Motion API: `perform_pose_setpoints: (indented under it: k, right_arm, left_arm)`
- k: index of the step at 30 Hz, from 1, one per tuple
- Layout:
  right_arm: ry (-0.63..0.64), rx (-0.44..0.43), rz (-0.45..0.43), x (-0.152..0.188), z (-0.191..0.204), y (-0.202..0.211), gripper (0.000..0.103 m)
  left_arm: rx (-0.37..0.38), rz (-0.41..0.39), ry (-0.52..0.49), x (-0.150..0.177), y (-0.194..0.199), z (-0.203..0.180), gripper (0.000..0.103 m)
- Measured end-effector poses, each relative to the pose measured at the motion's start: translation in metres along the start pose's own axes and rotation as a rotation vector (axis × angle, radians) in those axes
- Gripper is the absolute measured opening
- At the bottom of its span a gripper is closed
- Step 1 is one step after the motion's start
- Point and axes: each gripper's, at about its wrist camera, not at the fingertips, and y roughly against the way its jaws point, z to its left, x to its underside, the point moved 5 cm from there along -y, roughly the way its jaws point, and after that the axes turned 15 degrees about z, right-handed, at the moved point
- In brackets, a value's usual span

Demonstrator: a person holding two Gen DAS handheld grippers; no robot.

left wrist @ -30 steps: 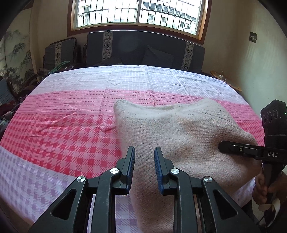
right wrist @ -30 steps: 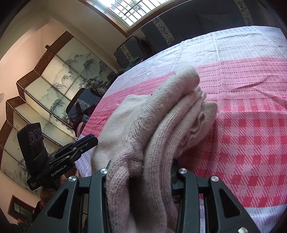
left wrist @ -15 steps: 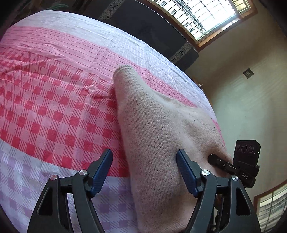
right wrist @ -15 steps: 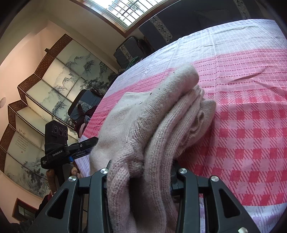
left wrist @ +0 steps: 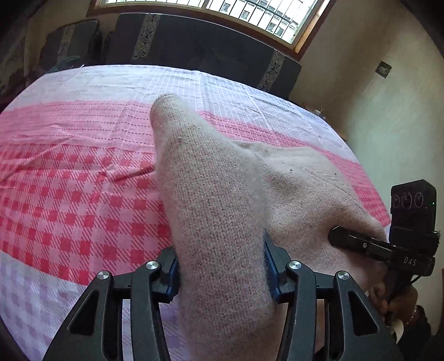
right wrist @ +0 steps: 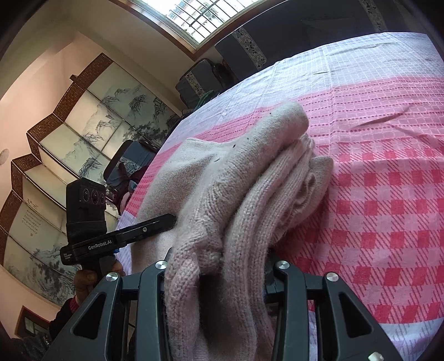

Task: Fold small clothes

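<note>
A beige knit sweater (left wrist: 216,200) lies bunched on the pink checked bed cover (left wrist: 69,194). My left gripper (left wrist: 222,266) has its jaws closing on a raised fold along the sweater's left edge, and the knit fills the gap between the blue pads. In the right wrist view my right gripper (right wrist: 219,266) is shut on a thick stack of sweater (right wrist: 236,177) layers. The right gripper's tip (left wrist: 347,240) presses into the sweater's right side. The left gripper (right wrist: 166,219) meets the sweater from the left.
A dark sofa (left wrist: 194,47) stands beyond the bed under a barred window (left wrist: 249,11). A painted folding screen (right wrist: 83,125) and dark bags (right wrist: 199,80) line the left side. The person's hands (left wrist: 388,300) (right wrist: 86,280) hold the gripper handles.
My left gripper spread wide, moved over the sweater's left edge and came in around a fold, which now stands raised. The right gripper stayed shut on its bunch.
</note>
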Motion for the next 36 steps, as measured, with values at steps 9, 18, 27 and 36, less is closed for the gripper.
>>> perform_pose_setpoints:
  k: [9,18,27,36]
  right_arm:
    - [0.023,0.008,-0.066,-0.003,0.009,0.014,0.035]
    - [0.021,0.017,-0.066,0.002,0.007,0.011,0.035]
    - [0.014,0.016,-0.058,0.006,0.009,0.007,0.035]
    - [0.003,0.02,-0.039,0.009,0.003,-0.001,0.035]
  left_arm:
    - [-0.121,-0.075,-0.063,-0.012,0.018,-0.029,0.049]
    - [-0.16,-0.08,-0.077,-0.003,0.016,-0.02,0.049]
    - [-0.171,-0.077,-0.079,0.003,0.011,-0.012,0.049]
    - [-0.174,-0.069,-0.077,0.01,0.001,-0.002,0.049]
